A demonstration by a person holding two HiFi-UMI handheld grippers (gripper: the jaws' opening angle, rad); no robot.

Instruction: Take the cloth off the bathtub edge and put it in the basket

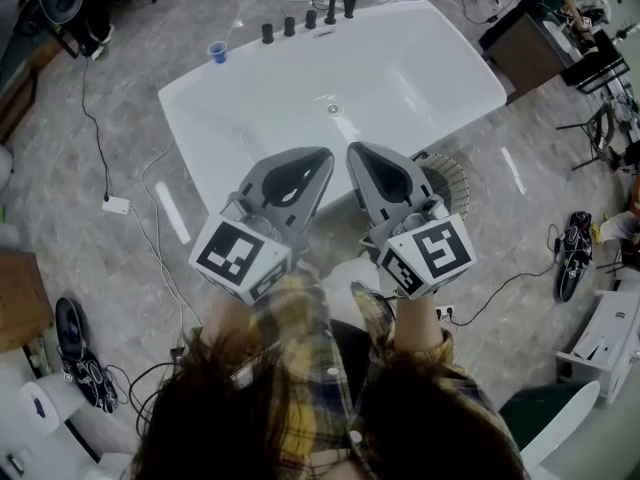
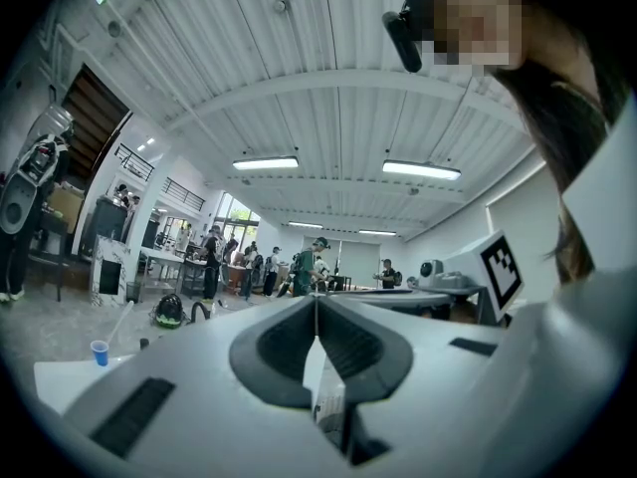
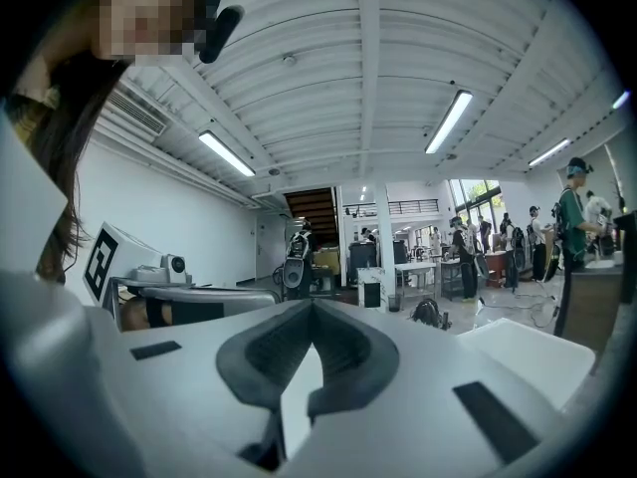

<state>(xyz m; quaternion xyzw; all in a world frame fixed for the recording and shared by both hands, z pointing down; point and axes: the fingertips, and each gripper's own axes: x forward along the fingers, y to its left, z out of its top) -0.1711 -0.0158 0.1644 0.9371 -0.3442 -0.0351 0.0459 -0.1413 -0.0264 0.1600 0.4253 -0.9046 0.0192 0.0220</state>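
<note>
Left gripper (image 1: 322,156) beside right gripper (image 1: 355,150), above white bathtub (image 1: 470,68)

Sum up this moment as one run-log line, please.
left gripper: shut, empty | right gripper: shut, empty | bathtub: below grippers | basket: beside tub, partly hidden | cloth: not seen

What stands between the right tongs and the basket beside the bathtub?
Nothing visible does. The right tongs, shut and empty, hang beside the basket at the bathtub edge. No cloth shows in any view.
</note>
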